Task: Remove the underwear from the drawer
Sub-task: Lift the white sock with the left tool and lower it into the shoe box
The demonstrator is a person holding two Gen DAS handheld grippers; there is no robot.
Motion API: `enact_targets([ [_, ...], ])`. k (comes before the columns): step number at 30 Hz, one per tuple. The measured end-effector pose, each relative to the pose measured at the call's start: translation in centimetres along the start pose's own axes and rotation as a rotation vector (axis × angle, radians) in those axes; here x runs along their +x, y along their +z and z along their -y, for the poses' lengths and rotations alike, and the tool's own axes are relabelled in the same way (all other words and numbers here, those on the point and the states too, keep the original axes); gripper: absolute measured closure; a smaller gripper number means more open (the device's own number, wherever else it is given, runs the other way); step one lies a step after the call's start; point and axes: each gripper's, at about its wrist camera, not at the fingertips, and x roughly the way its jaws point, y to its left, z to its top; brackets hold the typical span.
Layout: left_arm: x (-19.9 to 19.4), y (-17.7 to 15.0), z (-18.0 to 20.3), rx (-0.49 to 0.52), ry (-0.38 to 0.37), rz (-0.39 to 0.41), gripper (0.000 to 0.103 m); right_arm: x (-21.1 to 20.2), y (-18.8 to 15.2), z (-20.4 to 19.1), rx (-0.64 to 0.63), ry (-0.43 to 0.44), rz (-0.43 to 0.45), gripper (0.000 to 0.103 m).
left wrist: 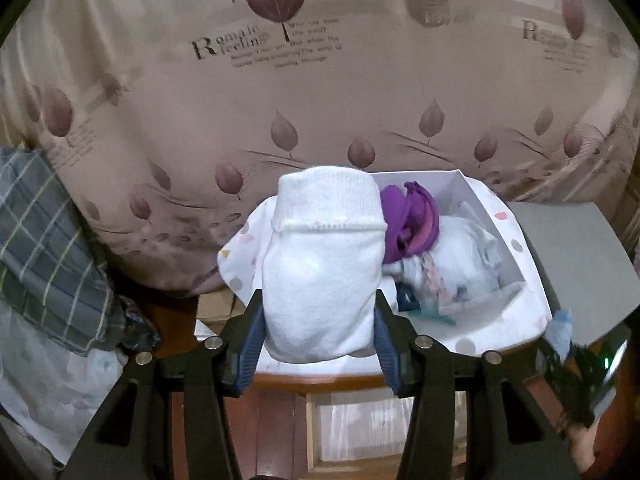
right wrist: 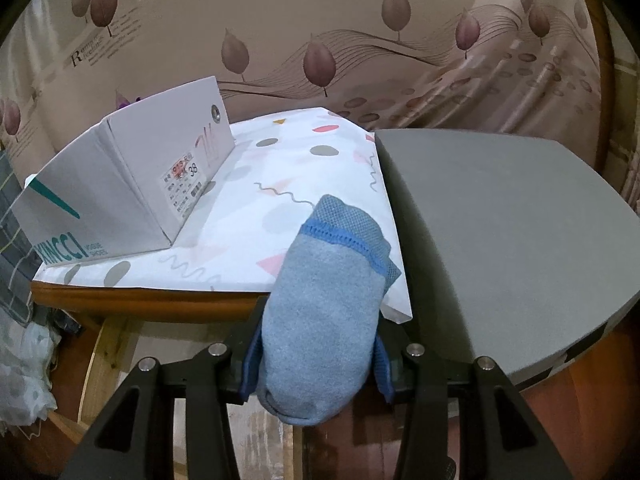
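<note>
The white rolled bundle [left wrist: 324, 280] sits clamped between the two fingers of the left gripper [left wrist: 320, 332], held in the air in front of the open white shoebox [left wrist: 496, 216] that seems to serve as the drawer. Whether it is underwear or a sock roll I cannot tell; it looks like ribbed knit folded over on itself. At about two o'clock from it, inside the box, lie a purple garment [left wrist: 412, 220] and a heap of pale cloth [left wrist: 452, 260].

The right gripper [right wrist: 316, 356] is likewise closed on a blue rolled bundle [right wrist: 328, 300], over the near edge of the spotted white cloth [right wrist: 288, 160]. The shoebox stands at ten o'clock from that bundle, and a grey board [right wrist: 500, 240] lies at two o'clock, touching the cloth's edge.

I judge the step in hand to be the lift-out: both pieces are clear of the box. The next move calls for carrying each to a bare spot, lowering it there, and only then letting the fingers part, so the rolls do not spring open or drop back in.
</note>
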Motion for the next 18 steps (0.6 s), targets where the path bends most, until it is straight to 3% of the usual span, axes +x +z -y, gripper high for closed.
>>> enact_targets([
  [7, 8.3, 4.3, -0.8, -0.053, 0.02, -0.122, 0.057, 0.1, 0.0, 0.2, 0.009, 0.002, -0.003, 0.058],
  [18, 16.8, 3.6, 0.2, -0.048, -0.019, -0.234, 0.057, 0.4, 0.1, 0.3, 0.01, 0.002, -0.013, 0.058],
])
